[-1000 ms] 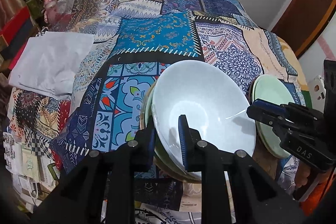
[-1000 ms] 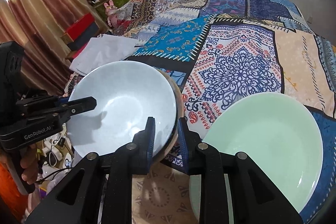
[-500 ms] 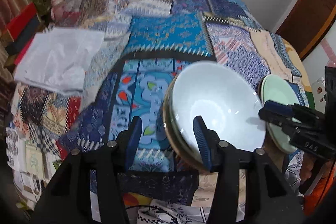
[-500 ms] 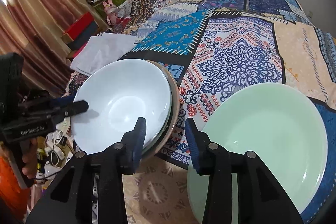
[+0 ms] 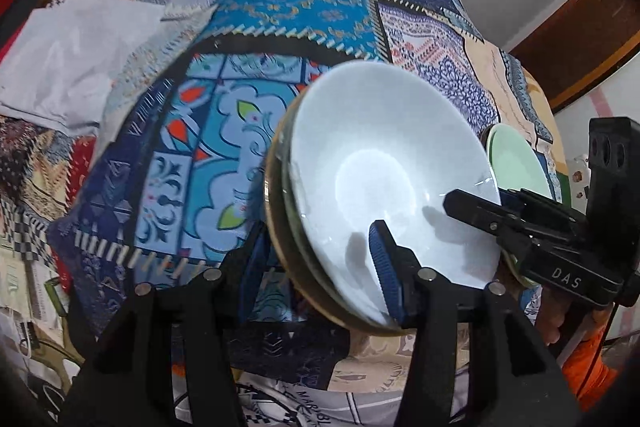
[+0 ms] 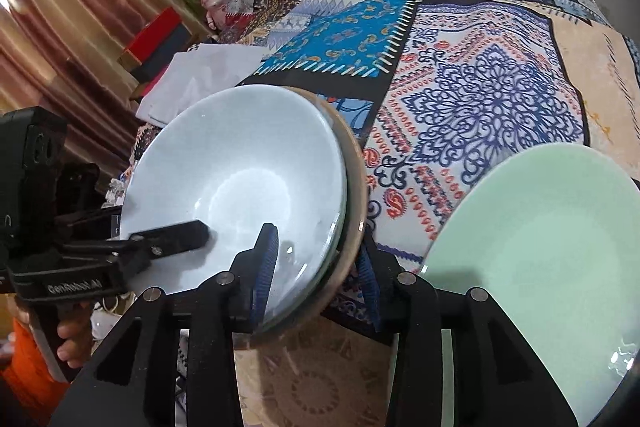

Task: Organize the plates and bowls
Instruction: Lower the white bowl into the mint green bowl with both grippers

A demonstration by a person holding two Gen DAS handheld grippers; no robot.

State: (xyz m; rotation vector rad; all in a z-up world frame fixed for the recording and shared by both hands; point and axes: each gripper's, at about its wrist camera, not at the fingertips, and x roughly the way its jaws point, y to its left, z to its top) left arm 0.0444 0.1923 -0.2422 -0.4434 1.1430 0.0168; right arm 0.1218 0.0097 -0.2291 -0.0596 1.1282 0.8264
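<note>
Both grippers, left and right, gape astride the bowls' near rim; plate beside.

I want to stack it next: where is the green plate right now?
The green plate lies on the patterned cloth at the right of the right wrist view, just right of the stacked bowls that both grippers straddle.

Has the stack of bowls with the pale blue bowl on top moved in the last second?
Cannot tell: the stack of bowls stays left of the green plate; both cameras moved.
</note>
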